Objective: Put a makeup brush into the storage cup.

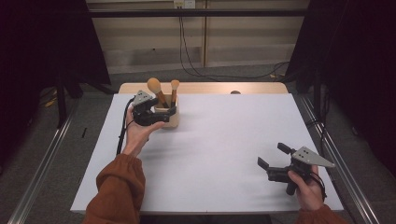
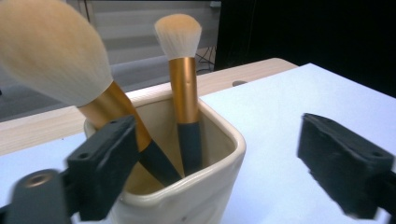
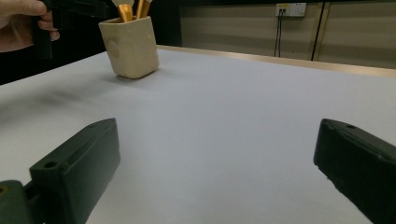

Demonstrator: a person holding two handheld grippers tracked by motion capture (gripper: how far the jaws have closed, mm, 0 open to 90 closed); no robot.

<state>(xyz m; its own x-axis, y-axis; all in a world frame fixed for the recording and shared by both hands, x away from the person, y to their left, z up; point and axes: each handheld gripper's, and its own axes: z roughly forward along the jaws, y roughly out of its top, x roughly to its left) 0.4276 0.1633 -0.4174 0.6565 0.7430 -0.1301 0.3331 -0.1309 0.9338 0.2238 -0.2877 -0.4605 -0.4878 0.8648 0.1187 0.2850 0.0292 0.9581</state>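
A cream ceramic cup stands at the back left of the white table. It holds a large brush and a small brush, both with gold ferrules and pale bristles. My left gripper is right at the cup and open. In the left gripper view its jaws stand wide apart. The cup lies between them, the large brush leans left and the small brush stands nearly upright. The pads press on nothing. My right gripper rests open near the front right with nothing between its jaws.
A wooden strip borders the table's far edge. Metal rails run along both sides on the floor, and cables hang from a wall socket behind. The right gripper view shows the cup far off and the left hand beside it.
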